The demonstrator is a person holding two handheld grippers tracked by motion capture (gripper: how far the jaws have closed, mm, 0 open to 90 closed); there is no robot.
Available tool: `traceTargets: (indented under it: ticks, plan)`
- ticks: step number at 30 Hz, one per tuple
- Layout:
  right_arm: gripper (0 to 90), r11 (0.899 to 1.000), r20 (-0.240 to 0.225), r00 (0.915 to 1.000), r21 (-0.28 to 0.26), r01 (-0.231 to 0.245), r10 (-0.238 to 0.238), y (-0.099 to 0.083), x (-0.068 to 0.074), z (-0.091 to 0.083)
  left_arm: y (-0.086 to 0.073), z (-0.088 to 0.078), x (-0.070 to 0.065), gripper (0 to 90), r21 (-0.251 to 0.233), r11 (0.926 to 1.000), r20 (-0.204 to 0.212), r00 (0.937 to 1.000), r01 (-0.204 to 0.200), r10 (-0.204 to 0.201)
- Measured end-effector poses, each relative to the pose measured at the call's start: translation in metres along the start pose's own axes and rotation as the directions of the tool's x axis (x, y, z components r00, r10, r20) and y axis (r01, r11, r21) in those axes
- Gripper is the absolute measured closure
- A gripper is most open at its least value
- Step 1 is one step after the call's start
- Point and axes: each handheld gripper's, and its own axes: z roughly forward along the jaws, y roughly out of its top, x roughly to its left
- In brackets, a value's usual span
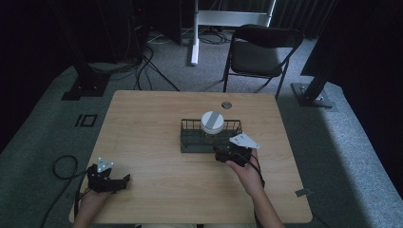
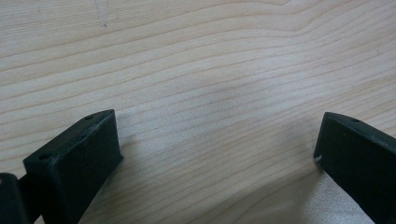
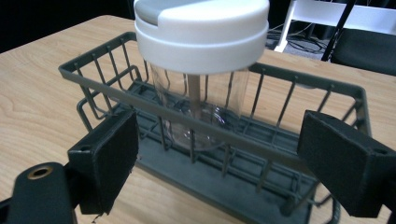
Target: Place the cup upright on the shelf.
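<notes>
A clear jar (image 3: 201, 109) with a white and grey lid (image 3: 201, 28) is seen standing upright inside a dark wire basket (image 3: 116, 63), which is set a little past the middle of the wooden table (image 1: 142, 137), toward 1 o'clock from the table's centre; in the high view the jar (image 1: 212, 124) is found in the middle part of the basket (image 1: 190, 142). The right gripper (image 1: 223, 155) is held just at the basket's near edge, at 6 o'clock from the jar, with a grey three-cornered plate (image 1: 244, 141) on top; in the right gripper view its jaws are spread wide on either side of the basket's front rail, nothing being held between them. The left gripper (image 1: 119, 183) is rested near the table's 7 o'clock corner, well apart from the basket; its jaws are likewise spread wide over bare wood (image 2: 210, 93). A folding chair (image 1: 261, 50) is placed beyond the table at 1 o'clock.
</notes>
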Motion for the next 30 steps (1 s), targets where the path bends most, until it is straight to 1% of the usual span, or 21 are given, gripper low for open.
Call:
traceTargets:
  ticks: [4, 5, 13, 19, 20, 22, 24, 26, 30]
  plan:
    - [12.5, 1.0, 0.009, 1.0, -0.001, 0.001, -0.001, -0.004, -0.004, -0.005, 0.0, 0.0, 0.0, 0.5, 0.0, 1.0, 0.0, 1.0, 0.0, 0.0]
    - [12.5, 1.0, 0.016, 0.9999, -0.002, -0.002, 0.002, -0.006, -0.007, -0.008, 0.0, 0.0, 0.0, 0.5, 0.0, 1.0, 0.0, 1.0, 0.0, 0.0]
    - [12.6, 1.0, 0.037, 0.9993, 0.011, -0.002, 0.001, -0.018, -0.017, -0.016, 0.0, 0.0, 0.0, 0.5, 0.0, 1.0, 0.0, 1.0, 0.0, 0.0]
    - [12.6, 0.999, 0.035, 0.9993, 0.031, -0.013, 0.012, -0.029, -0.021, -0.017, 0.0, 0.0, 0.0, 0.5, 0.0, 1.0, 0.0, 1.0, 0.0, 0.0]
    - [12.6, 0.999, 0.033, 0.9994, 0.043, 0.001, -0.002, -0.034, -0.023, -0.018, 0.0, 0.0, 0.0, 0.5, 0.0, 1.0, 0.0, 1.0, 0.0, 0.0]
    - [12.6, 0.999, 0.033, 0.9995, 0.046, 0.004, -0.006, -0.036, -0.024, -0.018, 0.0, 0.0, 0.0, 0.5, 0.0, 1.0, 0.0, 1.0, 0.0, 0.0]
    - [12.6, 0.998, 0.029, 0.9996, 0.061, 0.005, -0.007, -0.044, -0.026, -0.02, 0.0, 0.0, 0.0, 0.5, 0.0, 1.0, 0.0, 1.0, 0.0, 0.0]
    - [12.6, 0.998, 0.029, 0.9996, 0.068, -0.005, 0.003, -0.048, -0.028, -0.02, 0.0, 0.0, 0.0, 0.5, 0.0, 1.0, 0.0, 1.0, 0.0, 0.0]
    - [12.6, 0.997, 0.035, 0.9994, 0.078, -0.01, 0.007, -0.054, -0.032, -0.022, 0.0, 0.0, 0.0, 0.5, 0.0, 1.0, 0.0, 1.0, 0.0, 0.0]
